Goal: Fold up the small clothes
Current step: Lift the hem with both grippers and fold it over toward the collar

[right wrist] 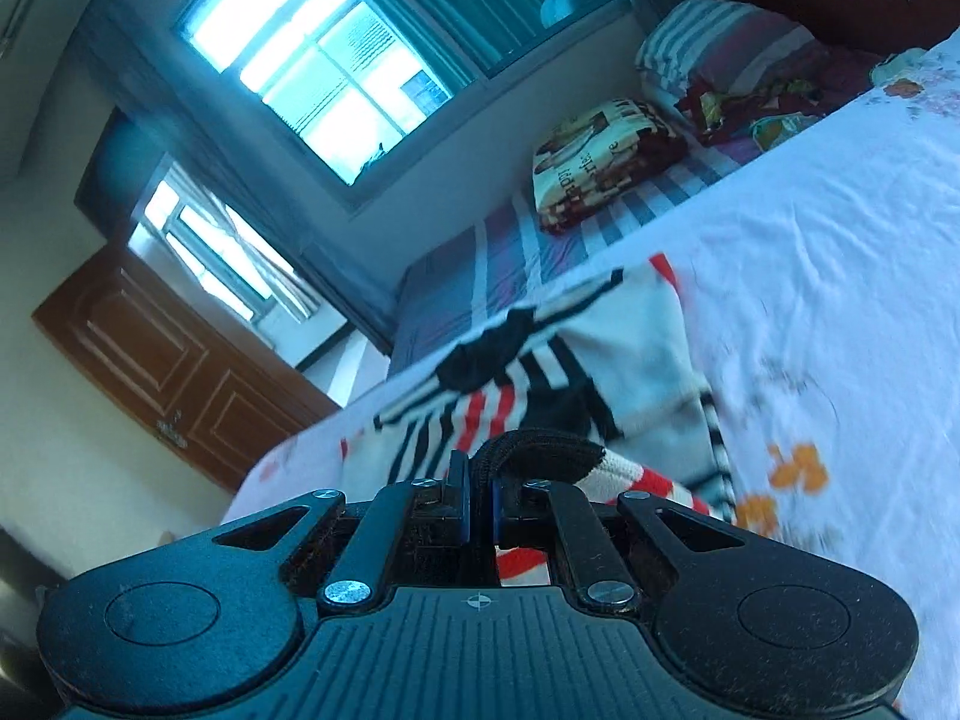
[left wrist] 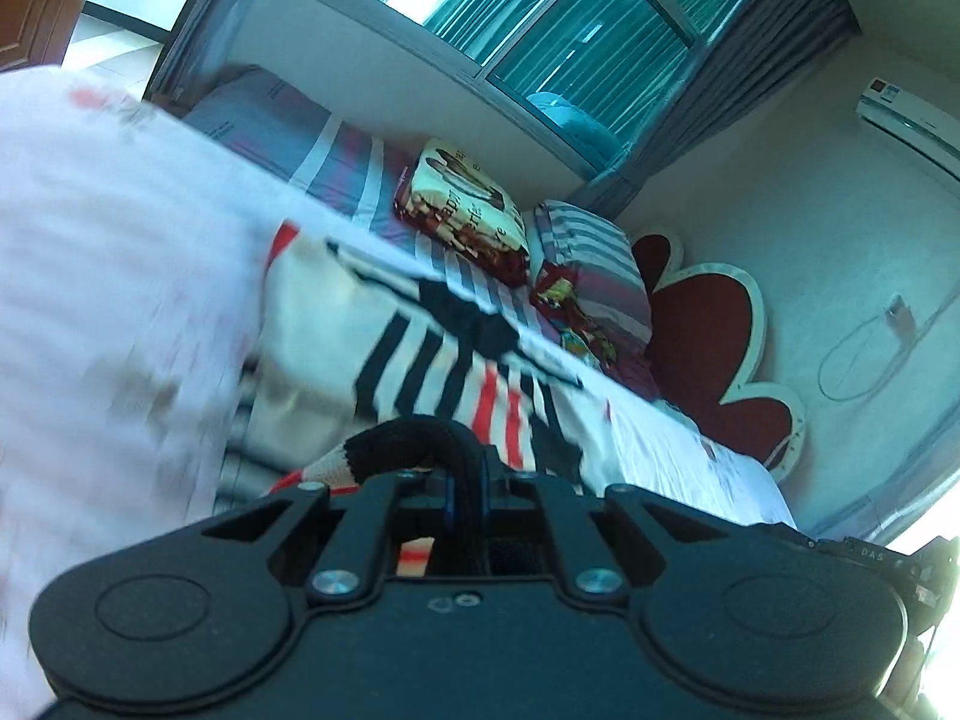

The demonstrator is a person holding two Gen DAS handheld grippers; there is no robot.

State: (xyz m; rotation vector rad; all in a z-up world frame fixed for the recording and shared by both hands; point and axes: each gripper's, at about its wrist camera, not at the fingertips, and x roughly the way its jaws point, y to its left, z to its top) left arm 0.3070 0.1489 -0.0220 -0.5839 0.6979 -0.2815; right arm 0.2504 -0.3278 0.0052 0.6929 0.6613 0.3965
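Over the bed's white floral-printed cotton sheet (right wrist: 840, 276), a small knitted garment striped in black, red and white (right wrist: 540, 372) is held up by its black ribbed edge, one end pinched in each gripper. The left gripper (left wrist: 465, 480) is clamped tight on that black band, and the right gripper (right wrist: 480, 489) is clamped on it likewise, with red-and-white knit visible between the linkages of both. The far part of the garment appears to trail on the sheet.

For the fold to come out well, the two held corners are best kept level and the edge taut between them, so that the cloth hangs without a twist. The edge should then be carried across the garment and laid down squarely on the opposite edge before either grip is loosened. Much of both views is blurred, so the lie of the lower hem cannot be judged.

One garment is counted, and two grippers. Beyond it, one folded blanket printed in cream and maroon (left wrist: 462, 204) and one striped grey-and-white pillow (left wrist: 594, 258) are seen.
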